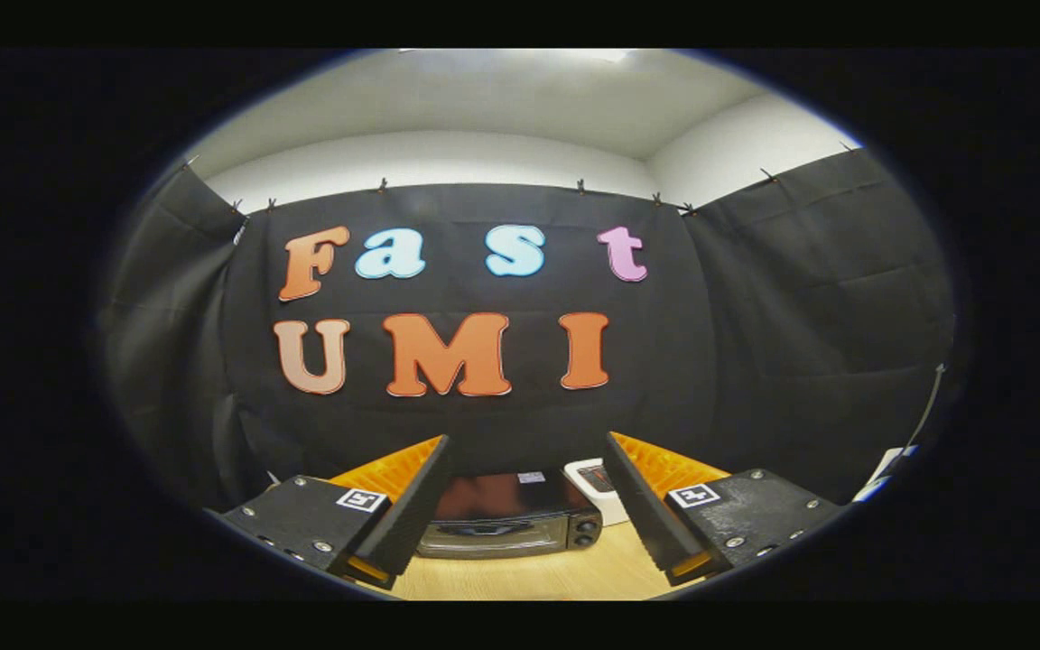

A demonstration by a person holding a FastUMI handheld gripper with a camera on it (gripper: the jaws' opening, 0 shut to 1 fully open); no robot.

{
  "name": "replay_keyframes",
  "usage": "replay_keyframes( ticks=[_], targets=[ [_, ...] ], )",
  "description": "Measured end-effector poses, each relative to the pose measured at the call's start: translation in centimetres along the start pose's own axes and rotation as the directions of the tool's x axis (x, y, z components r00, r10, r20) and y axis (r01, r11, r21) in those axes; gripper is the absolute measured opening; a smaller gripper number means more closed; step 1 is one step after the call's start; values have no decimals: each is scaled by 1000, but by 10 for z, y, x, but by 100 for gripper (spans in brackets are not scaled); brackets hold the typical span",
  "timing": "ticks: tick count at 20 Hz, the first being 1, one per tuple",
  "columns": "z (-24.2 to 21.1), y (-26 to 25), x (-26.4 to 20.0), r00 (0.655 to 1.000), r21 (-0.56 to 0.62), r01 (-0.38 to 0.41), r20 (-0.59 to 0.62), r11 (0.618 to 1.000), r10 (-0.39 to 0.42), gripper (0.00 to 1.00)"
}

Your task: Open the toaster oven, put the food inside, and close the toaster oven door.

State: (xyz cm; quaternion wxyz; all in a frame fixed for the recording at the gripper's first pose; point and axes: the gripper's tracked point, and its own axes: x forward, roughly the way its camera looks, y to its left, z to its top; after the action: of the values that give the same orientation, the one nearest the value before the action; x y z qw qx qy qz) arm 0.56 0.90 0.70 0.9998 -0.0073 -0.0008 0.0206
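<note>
The gripper (520,506) hovered with its fingers spread wide and empty, the toaster oven (509,519) standing beyond them at 12 o'clock, framed between the tips, its door closed. A small white device (594,483) sat just beside the oven at about 1 o'clock. Both rested on a light wooden table (529,578), black cloth walling the booth behind.

The gripper (524,506) has two flat, blocky carriages, one on each side, dark and matte, each studded with small silver screws (734,543) along its edges. Each carriage carries a little square black-and-white marker (694,495) on a white patch on top. A ribbed, wedge-shaped finger (642,506) rises from each carriage, its grooved inner face turned toward the other.
</note>
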Motion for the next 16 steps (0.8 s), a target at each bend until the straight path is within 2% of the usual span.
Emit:
replay_keyframes(
  ticks=[8,16],
  targets=[
    [-16,14,17,999,-14,-40,-25,999,40,97],
    [-90,40,62,984,-37,-109,-148,993,102,98]
  ],
)
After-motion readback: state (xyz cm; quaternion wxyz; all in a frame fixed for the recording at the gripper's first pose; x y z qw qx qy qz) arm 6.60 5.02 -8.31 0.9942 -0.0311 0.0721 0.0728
